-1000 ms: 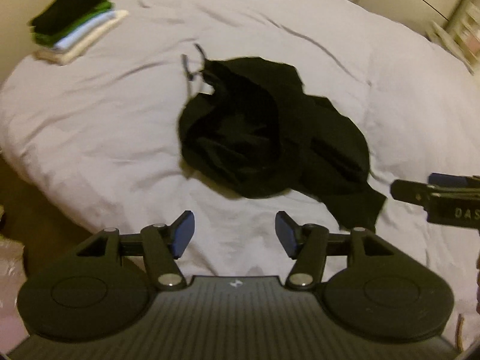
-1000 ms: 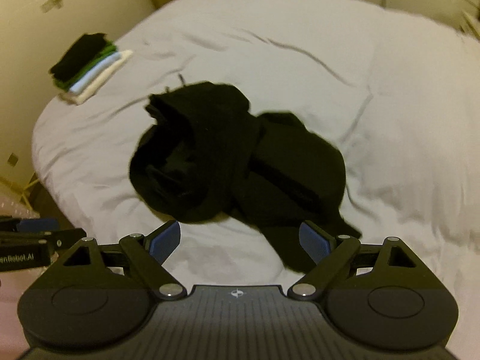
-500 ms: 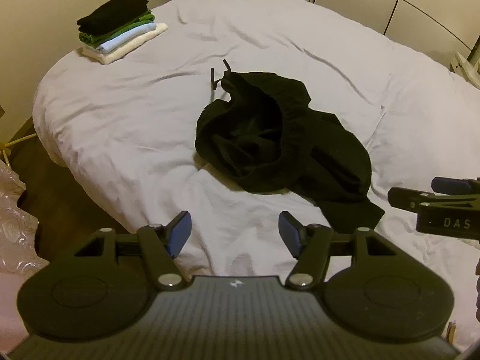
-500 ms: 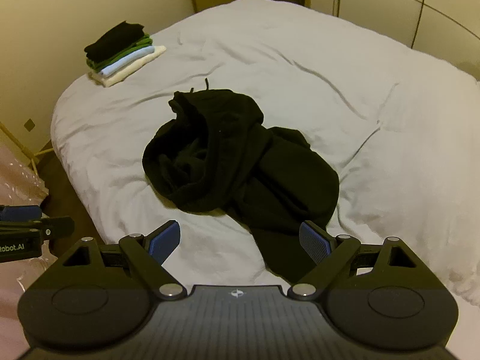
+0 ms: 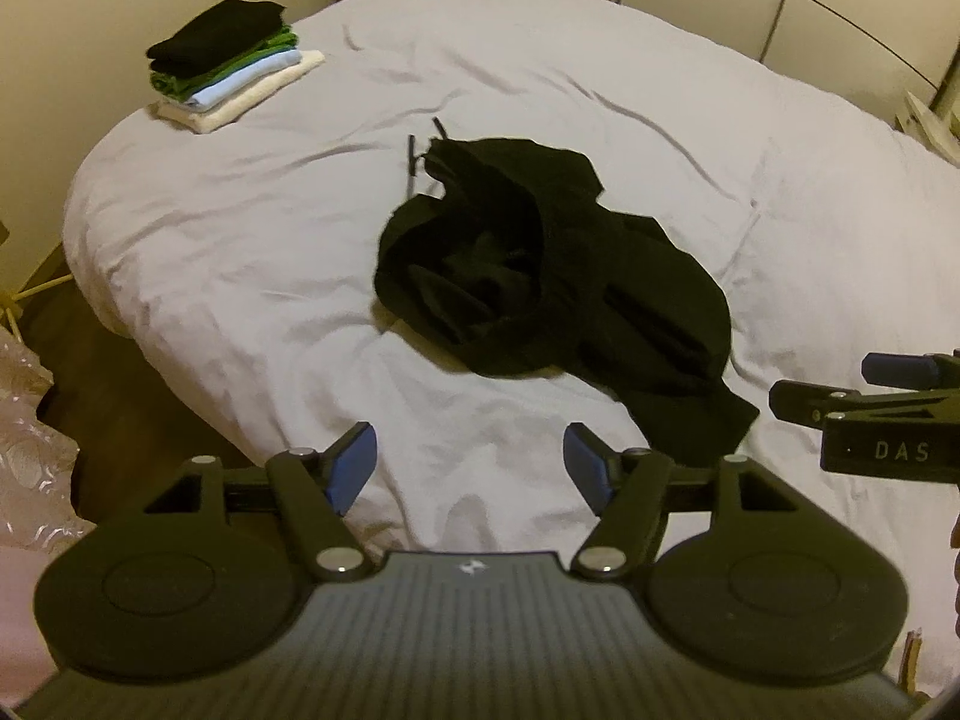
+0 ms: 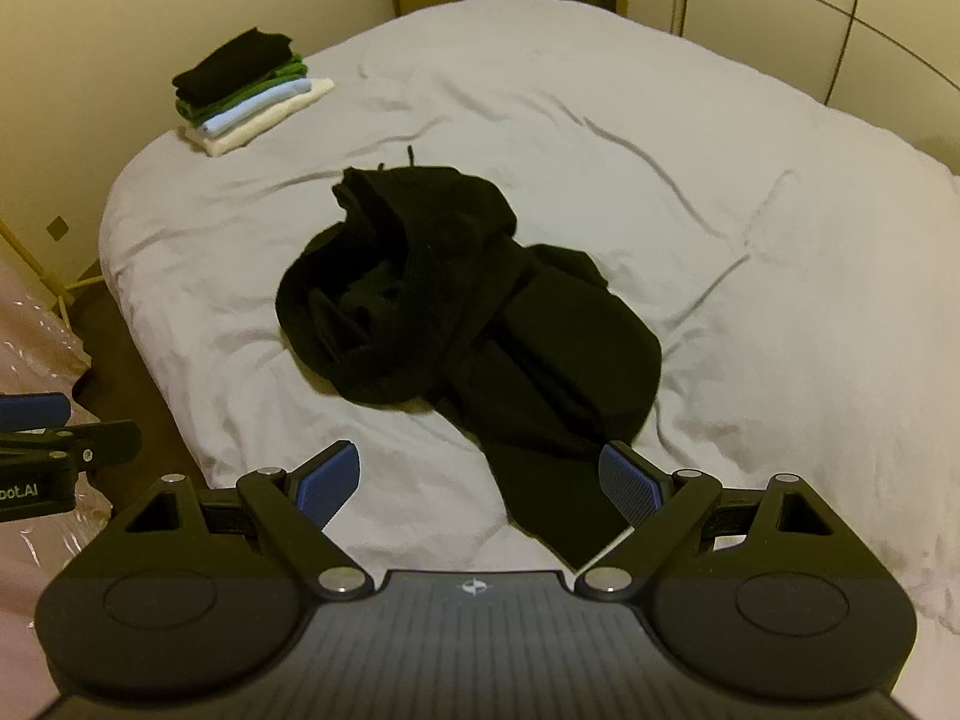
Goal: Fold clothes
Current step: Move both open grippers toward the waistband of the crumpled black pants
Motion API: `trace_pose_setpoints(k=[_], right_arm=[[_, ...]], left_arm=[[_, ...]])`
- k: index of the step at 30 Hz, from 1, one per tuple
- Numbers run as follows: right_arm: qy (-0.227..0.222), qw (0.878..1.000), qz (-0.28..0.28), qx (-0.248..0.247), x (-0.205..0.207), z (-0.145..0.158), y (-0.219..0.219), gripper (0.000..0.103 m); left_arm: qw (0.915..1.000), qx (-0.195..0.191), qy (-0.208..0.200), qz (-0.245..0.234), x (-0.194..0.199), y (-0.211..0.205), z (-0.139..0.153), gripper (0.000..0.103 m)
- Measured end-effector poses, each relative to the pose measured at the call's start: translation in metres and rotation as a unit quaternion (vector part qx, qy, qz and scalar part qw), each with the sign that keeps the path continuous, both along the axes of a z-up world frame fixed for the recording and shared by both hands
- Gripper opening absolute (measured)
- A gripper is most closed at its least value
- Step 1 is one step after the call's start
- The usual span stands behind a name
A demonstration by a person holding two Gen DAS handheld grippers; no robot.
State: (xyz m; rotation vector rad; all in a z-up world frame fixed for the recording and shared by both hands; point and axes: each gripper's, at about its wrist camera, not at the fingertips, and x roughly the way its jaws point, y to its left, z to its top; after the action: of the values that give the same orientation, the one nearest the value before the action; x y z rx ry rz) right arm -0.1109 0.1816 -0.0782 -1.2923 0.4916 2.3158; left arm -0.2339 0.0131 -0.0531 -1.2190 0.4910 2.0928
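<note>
Both grippers have drawn back from the bed [image 5: 252, 252] over the last second: the crumpled black garment [image 5: 540, 276], which filled much of each wrist view a moment ago, now sits smaller and further off, with more white duvet showing around it. It lies in a heap near the middle of the bed, untouched, a drawstring trailing from its far edge, so I take it for jogging trousers or a hooded top; the heap is too bunched to say which. One dark tail of it reaches toward the near edge of the bed, just ahead of the right gripper [image 6: 480, 480].

The left gripper [image 5: 471, 462] hangs over bare duvet at the near side, its jaws opening with nothing between them. The right gripper's jaws stand wide, and the tail of the garment shows in the gap below them, though the blue pads do not press on it.

To my eye this means the folding of this piece has not begun; the pull-back looks like a pause to size up the heap before taking hold.

Counting: one loose garment; one stack of folded clothes [image 5: 231, 66] at the far left corner, four layers by colour, black, green, pale blue and cream; two grippers.
</note>
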Motion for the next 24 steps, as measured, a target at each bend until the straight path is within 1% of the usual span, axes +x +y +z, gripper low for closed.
trace_pose_setpoints(k=[8,15,19,24], right_arm=[[-0.023,0.999,-0.032,-0.015,0.023,-0.015,0.009,0.089],[-0.033,0.998,-0.047,-0.021,0.032,-0.021,0.014,0.089],[-0.037,0.998,-0.048,-0.021,0.029,-0.024,0.017,0.089],[-0.053,0.997,-0.038,-0.029,0.010,-0.037,0.021,0.089]], left_arm=[[0.9991,-0.018,-0.019,-0.033,0.013,0.013,-0.017,0.065],[0.9983,-0.024,-0.030,-0.043,0.014,0.019,-0.024,0.067],[0.9984,-0.023,-0.036,-0.037,0.009,0.015,-0.029,0.067],[0.9982,-0.028,-0.052,0.001,-0.015,0.001,-0.042,0.067]])
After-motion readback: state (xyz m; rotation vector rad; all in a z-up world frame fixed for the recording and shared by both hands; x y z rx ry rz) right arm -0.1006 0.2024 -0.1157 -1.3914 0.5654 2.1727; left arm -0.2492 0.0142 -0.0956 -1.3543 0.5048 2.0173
